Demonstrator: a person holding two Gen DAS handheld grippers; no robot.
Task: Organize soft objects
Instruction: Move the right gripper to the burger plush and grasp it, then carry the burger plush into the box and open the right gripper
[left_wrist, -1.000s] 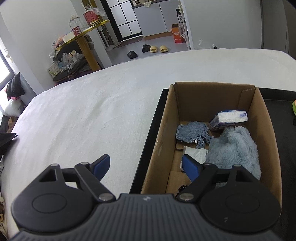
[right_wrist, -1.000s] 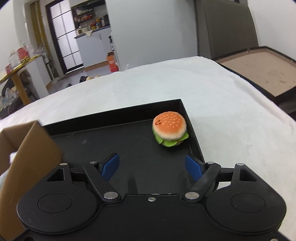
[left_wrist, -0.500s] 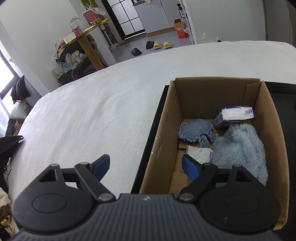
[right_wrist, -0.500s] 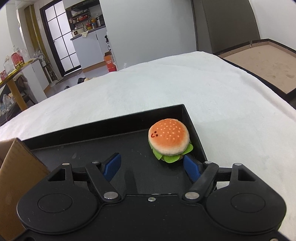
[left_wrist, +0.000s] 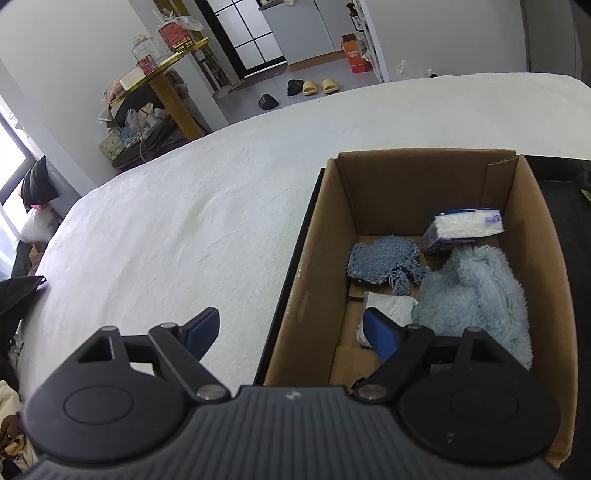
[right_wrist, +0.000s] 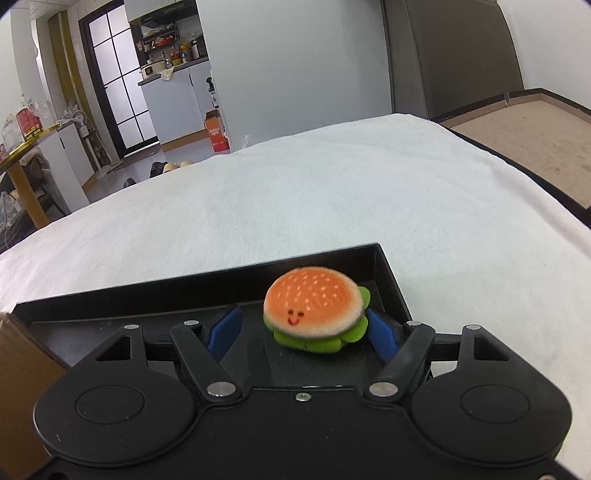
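The right gripper (right_wrist: 301, 330) is spread wide and holds nothing. The plush hamburger (right_wrist: 314, 310) sits between its two blue fingers: the right pad (right_wrist: 380, 334) is just beside the green lettuce fringe, possibly touching it, while the left pad (right_wrist: 223, 332) stands clear of the toy. The hamburger rests in the far right corner of a black tray (right_wrist: 388, 273), its smiling face turned toward the camera. The tray's raised rim runs close behind and to the right of the toy. At the left edge of this view, a corner of the cardboard box (right_wrist: 22, 373) juts in.

The left gripper (left_wrist: 291, 330) is also wide open and empty. Its fingers straddle the left wall of the cardboard box (left_wrist: 295, 295): the left pad (left_wrist: 203, 330) hangs over the white bed cover (left_wrist: 184, 221), the right pad (left_wrist: 380, 334) over the inside of the box. Whether either touches the cardboard cannot be told.

Inside the box lie a fluffy light-blue plush item (left_wrist: 476, 291) against the right wall, a blue denim patch (left_wrist: 384, 264) further left, a tissue pack (left_wrist: 463, 229) leaning in the far corner, and a crumpled white piece (left_wrist: 391, 308) near the right pad. The box stands on the black tray (left_wrist: 561, 192), which lies on the bed.
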